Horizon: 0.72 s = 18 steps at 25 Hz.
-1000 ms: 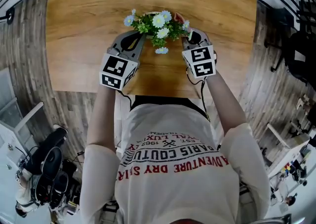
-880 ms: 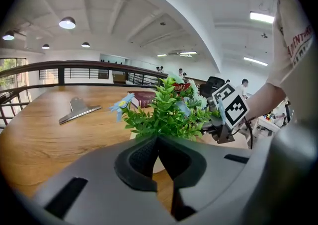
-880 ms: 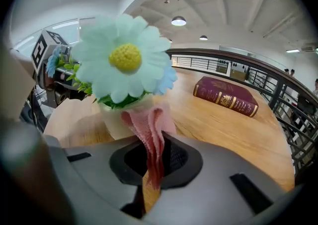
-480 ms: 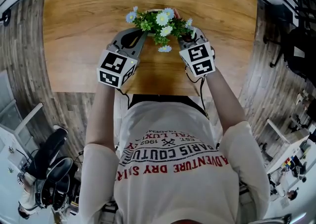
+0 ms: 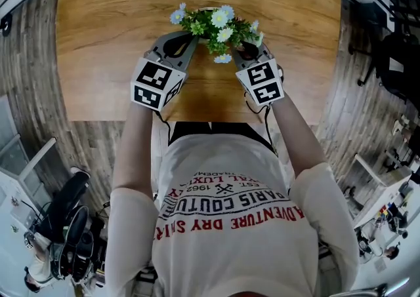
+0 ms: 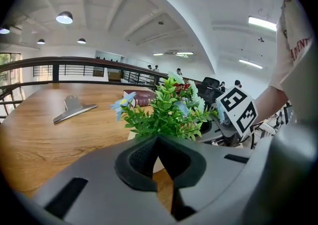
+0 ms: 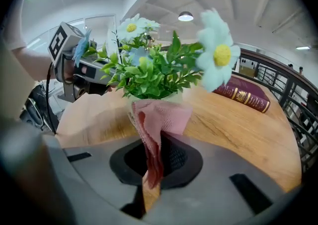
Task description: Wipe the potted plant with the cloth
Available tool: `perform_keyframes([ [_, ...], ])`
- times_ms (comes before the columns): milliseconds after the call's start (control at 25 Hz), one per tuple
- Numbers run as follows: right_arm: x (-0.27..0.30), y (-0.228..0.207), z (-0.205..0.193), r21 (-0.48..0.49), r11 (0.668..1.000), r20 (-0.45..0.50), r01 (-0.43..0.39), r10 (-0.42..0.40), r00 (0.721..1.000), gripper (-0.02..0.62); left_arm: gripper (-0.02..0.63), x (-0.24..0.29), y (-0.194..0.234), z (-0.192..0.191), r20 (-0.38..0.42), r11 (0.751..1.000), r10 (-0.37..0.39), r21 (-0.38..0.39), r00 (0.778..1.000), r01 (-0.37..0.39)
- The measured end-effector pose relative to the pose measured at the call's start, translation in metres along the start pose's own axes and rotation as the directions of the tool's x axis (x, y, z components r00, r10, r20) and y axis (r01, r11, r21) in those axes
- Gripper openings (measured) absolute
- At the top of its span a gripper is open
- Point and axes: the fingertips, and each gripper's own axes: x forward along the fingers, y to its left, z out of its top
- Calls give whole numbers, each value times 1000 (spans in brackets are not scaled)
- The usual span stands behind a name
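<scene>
1. While our left gripper (image 6: 161, 162) sits shut and empty at the potted plant's (image 5: 213, 27) 9 o'clock, our right gripper (image 7: 154, 169), clamping the pink cloth (image 7: 159, 119), slid from 3 toward 4 o'clock.
2. Cloth meets pot, so we judge we're mid-wipe.

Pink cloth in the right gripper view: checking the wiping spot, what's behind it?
The plant's pale pot, below the green leaves. The cloth covers most of the pot's front.

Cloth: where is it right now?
Right gripper view: the cloth is clamped in the right gripper, its free end against the pot just below the plant, at its right side in the head view.
</scene>
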Motion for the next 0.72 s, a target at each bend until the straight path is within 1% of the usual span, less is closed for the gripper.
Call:
perform_keyframes([
  [280,5,37,0,19,999,-9,-36,36,999,37,14,-2,-2,2,7,999,-34,29,999,34],
  [400,10,50,5,36,998,-5,-46,47,999,37,15,-3,-3,2,16,998,-55,15,998,55],
  [480,15,57,9,52,997,-2,-48,48,999,37,14,-4,-2,3,17,997,-68,22,998,68],
  [600,21,66,14,94,995,2,-43,43,999,37,14,-7,-4,3,15,995,-93,36,996,92],
  [720,26,72,20,166,986,6,-33,32,999,37,14,-8,-6,3,24,993,-120,21,992,119],
])
